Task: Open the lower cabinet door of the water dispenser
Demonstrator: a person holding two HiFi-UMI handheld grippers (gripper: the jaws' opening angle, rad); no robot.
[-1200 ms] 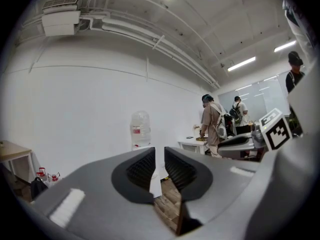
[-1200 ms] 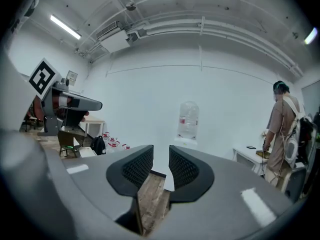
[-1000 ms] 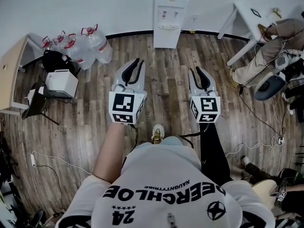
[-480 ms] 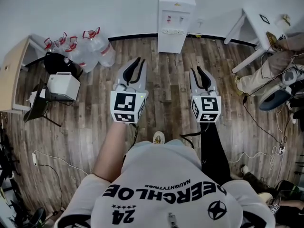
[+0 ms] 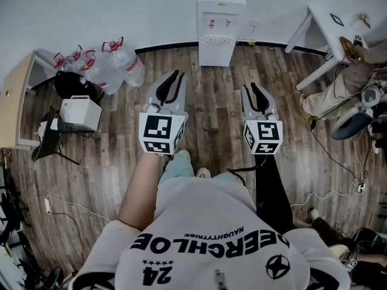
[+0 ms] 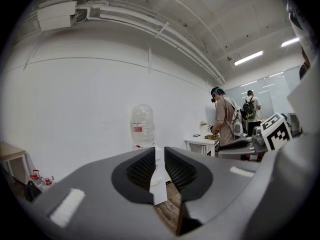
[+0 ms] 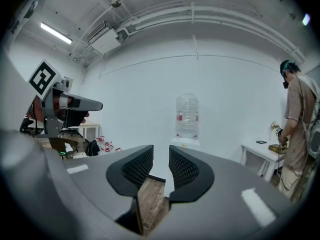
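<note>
The white water dispenser (image 5: 221,23) stands against the far wall with a clear bottle (image 7: 187,116) on top. Its lower cabinet door (image 5: 216,52) looks closed. Both grippers are held level and side by side, pointing at it from well short across the wood floor. My left gripper (image 5: 178,76) has a narrow gap between its jaws, and the dispenser (image 6: 156,156) shows through it. My right gripper (image 5: 249,87) is likewise slightly open with only floor and dispenser (image 7: 183,145) visible between the pads. Neither touches anything.
Several water jugs (image 5: 115,59) stand at the wall on the left, near a white box (image 5: 78,109) and a wooden desk (image 5: 13,95). On the right are a white table (image 5: 326,23), a seated person (image 5: 357,71) and cables (image 5: 329,156) on the floor.
The person has stepped forward, so both grippers are a little nearer the dispenser. The jaws stand as before.
</note>
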